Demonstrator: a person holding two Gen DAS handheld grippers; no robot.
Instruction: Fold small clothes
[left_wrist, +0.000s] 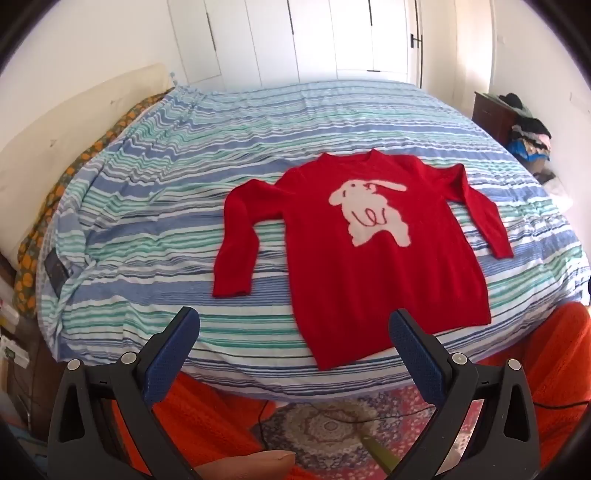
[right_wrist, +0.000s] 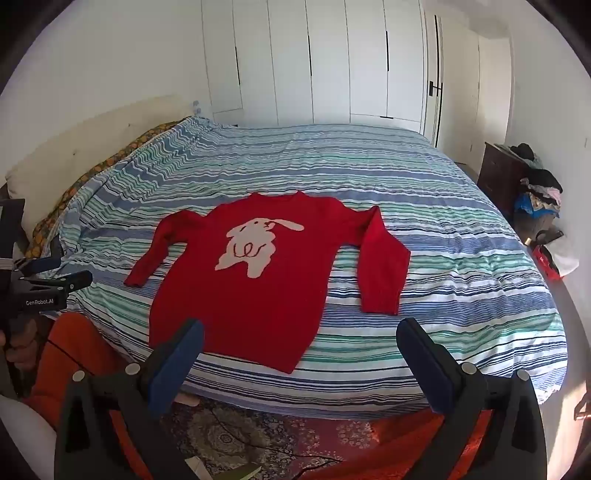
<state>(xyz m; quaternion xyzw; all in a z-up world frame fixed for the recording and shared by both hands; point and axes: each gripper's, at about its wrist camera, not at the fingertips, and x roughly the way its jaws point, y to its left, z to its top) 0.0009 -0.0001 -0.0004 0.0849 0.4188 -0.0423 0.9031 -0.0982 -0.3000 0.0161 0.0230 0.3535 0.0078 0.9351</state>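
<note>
A small red sweater (left_wrist: 354, 254) with a white rabbit on the chest lies flat, face up, on the striped bed cover (left_wrist: 166, 177), both sleeves spread out and bent down. Its hem is near the bed's front edge. My left gripper (left_wrist: 293, 325) is open and empty, held above the front edge, just short of the hem. In the right wrist view the sweater (right_wrist: 251, 291) lies left of centre. My right gripper (right_wrist: 301, 332) is open and empty, above the hem's right corner. The left gripper's body (right_wrist: 40, 284) shows at the left edge there.
A cream headboard (left_wrist: 55, 147) and an orange-patterned pillow (left_wrist: 48, 206) lie at the left. White wardrobe doors (right_wrist: 314, 62) stand behind the bed. A dark nightstand (right_wrist: 498, 177) and a pile of clothes (right_wrist: 539, 195) stand at the right. A patterned rug (left_wrist: 332, 424) lies below.
</note>
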